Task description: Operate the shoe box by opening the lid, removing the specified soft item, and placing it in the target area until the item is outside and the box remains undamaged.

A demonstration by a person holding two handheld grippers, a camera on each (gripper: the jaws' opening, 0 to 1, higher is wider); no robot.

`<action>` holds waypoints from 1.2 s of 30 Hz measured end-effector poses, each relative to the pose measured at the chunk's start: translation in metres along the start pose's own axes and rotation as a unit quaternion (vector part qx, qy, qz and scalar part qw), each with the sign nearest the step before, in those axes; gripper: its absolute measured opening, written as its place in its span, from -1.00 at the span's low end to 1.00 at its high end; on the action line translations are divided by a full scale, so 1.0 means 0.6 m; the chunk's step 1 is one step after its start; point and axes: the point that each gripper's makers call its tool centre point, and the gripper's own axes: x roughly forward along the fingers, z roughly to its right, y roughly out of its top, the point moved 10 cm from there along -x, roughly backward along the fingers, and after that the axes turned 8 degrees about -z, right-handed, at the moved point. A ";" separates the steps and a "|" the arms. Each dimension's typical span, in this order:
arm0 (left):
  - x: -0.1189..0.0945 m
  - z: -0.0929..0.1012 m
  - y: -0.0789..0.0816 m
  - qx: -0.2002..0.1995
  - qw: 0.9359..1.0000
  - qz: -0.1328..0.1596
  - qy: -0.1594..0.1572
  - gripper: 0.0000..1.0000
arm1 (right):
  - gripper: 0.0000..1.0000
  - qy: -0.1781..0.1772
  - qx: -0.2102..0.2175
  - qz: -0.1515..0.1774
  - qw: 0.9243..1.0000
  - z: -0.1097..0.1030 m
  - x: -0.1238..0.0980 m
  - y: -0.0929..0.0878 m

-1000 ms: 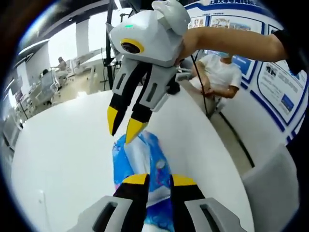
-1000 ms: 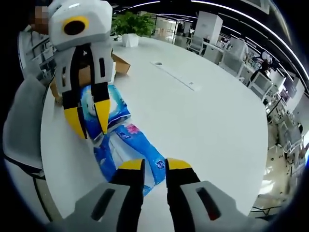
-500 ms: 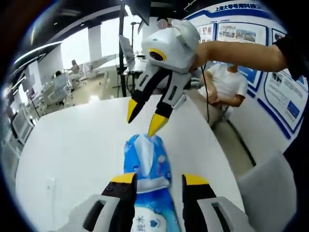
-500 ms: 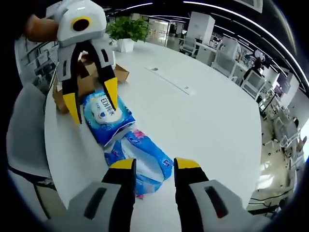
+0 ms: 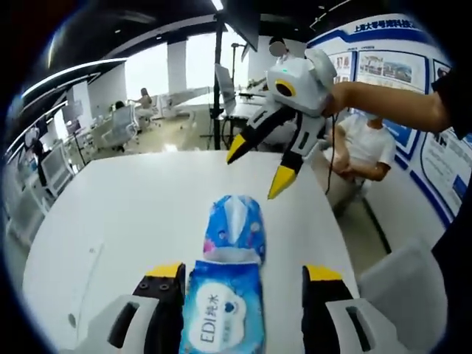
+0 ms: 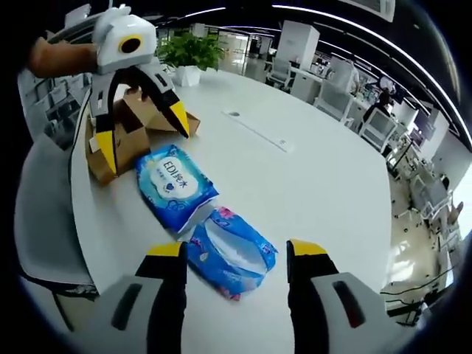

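White round table [image 6: 317, 177] in an open office carries everything. Nearest in right gripper view, the right gripper [image 6: 236, 254] has jaws spread wide w/ nothing between them, hovering just over the tissue pack [image 6: 230, 251], which lies flat on the table. Touching its far end is the wipes pack [image 6: 175, 184], also flat, label up. Both soft items are out of the box, so the placing looks done, prob. why both grippers are empty. Beyond, the left gripper [image 6: 144, 129] hangs open above the cardboard shoe box [image 6: 122, 133] at the table edge, flaps up; box looks intact. In left gripper view the left gripper [image 5: 242, 276] straddles the wipes pack's [image 5: 219, 313] near end w/o touching it. Farther back: potted plant [image 6: 188, 51], desks, chairs, a seated person [image 5: 361, 144].
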 end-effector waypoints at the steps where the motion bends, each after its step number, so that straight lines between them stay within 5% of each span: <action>1: -0.006 0.001 -0.003 -0.004 1.000 0.001 0.003 0.41 | 0.16 -0.001 0.007 0.001 1.000 -0.003 -0.002 0.001; 19: -0.120 0.025 -0.083 -0.068 0.994 0.044 0.067 0.74 | 0.49 -0.004 0.039 0.027 0.999 -0.071 -0.018 0.028; 36: -0.212 0.058 -0.189 -0.119 0.984 0.058 0.122 0.97 | 0.67 0.020 0.026 0.026 0.999 -0.147 -0.004 0.071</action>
